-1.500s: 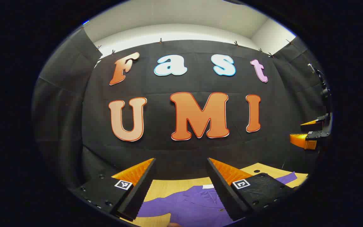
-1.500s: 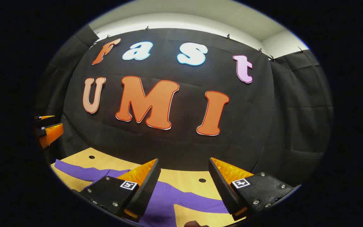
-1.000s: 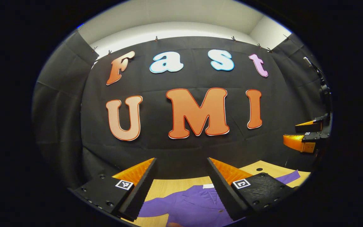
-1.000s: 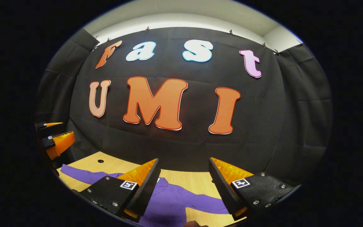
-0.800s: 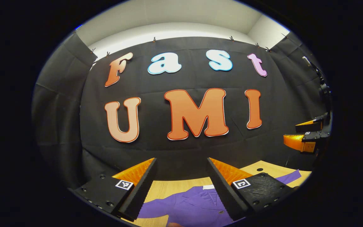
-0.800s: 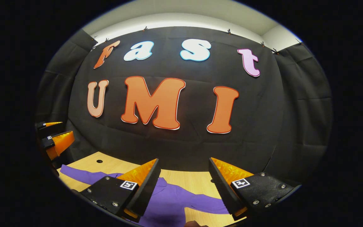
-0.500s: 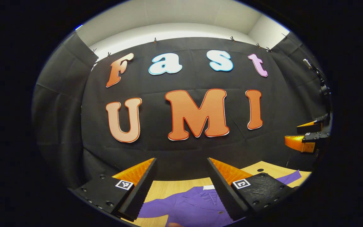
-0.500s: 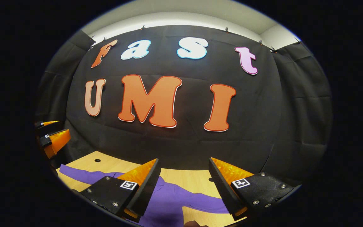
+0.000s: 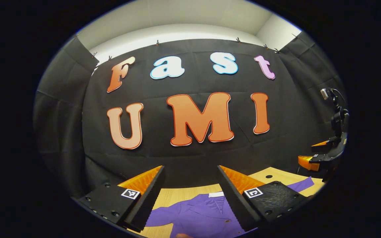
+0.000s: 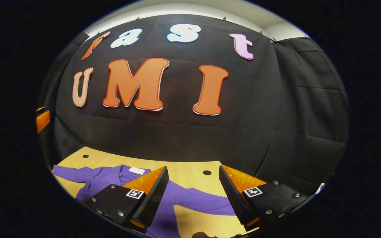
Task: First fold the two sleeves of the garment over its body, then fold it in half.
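A purple shirt [image 9: 198, 215] lies flat on the wooden table [image 9: 180, 195], collar toward the wall, sleeves spread out. In the left gripper view my left gripper [image 9: 190, 172] hovers open above the shirt's collar area, nothing between its fingers. The right gripper [image 9: 316, 153] shows at the far right edge, above the end of the shirt's sleeve [image 9: 301, 183]. In the right gripper view my right gripper [image 10: 193, 172] stands open above the table, over the right sleeve [image 10: 200, 203] that runs out from the shirt's body [image 10: 106, 178]. The left gripper [image 10: 42, 119] peeks in at the left edge.
The black cloth wall [image 10: 184, 132] closes off the back of the table and both sides. Small round holes [image 10: 206, 172] dot the tabletop [image 10: 190, 167]. A camera on a stand [image 9: 334, 109] rises at the right edge of the left gripper view.
The right gripper has dipped down and forward toward the table, so more tabletop and shirt show in its view. The left gripper has barely moved. Both stay open.
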Tool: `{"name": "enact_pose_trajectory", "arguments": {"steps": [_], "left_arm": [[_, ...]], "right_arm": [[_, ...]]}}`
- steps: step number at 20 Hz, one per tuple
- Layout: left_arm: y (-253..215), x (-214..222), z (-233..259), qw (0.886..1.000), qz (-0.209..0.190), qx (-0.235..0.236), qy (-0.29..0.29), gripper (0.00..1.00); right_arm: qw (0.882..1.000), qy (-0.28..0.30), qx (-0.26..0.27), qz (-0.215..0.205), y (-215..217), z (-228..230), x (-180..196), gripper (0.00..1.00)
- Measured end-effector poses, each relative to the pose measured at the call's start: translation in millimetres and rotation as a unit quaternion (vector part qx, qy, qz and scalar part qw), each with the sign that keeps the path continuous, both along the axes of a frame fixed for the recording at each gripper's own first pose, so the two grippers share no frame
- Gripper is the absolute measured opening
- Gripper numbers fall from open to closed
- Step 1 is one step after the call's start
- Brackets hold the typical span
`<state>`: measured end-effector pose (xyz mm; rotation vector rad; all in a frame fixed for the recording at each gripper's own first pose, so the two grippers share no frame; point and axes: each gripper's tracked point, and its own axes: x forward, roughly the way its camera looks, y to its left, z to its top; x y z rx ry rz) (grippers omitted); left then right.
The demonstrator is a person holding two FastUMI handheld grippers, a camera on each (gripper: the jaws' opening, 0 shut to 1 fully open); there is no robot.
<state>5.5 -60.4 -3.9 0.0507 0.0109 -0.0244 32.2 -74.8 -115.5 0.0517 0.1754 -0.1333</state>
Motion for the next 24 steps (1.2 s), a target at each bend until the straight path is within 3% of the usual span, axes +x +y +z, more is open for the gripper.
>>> {"name": "enact_pose_trajectory", "arguments": {"steps": [7, 10, 14, 17, 21, 24], "left_arm": [[-21.7, -3.7, -9.3, 0.999, -0.016, 0.024, 0.024, 0.98], [-36.1, -0.8, -19.3, 0.998, -0.024, 0.032, 0.044, 0.98], [-52.5, 3.7, -22.4, 0.997, -0.032, 0.047, 0.055, 0.98], [-57.9, 6.3, -28.9, 0.996, -0.028, 0.052, 0.064, 0.98], [-56.0, 11.2, -40.2, 0.995, -0.007, 0.055, 0.082, 0.98], [-54.4, 12.9, -54.3, 0.993, 0.007, 0.058, 0.103, 0.98]], "right_arm": [[0.991, 0.100, -0.004, -0.092, -86.1, -77.0, 3.6, 0.93], [0.980, 0.172, 0.008, -0.100, -111.4, -117.8, 4.5, 0.94], [0.966, 0.222, 0.071, -0.108, -128.7, -150.5, 5.7, 0.94], [0.943, 0.291, 0.116, -0.114, -142.6, -191.5, 4.2, 0.94], [0.900, 0.371, 0.205, -0.104, -151.4, -239.4, 3.3, 0.94], [0.872, 0.419, 0.232, -0.097, -162.0, -270.8, 0.9, 0.94]]}}
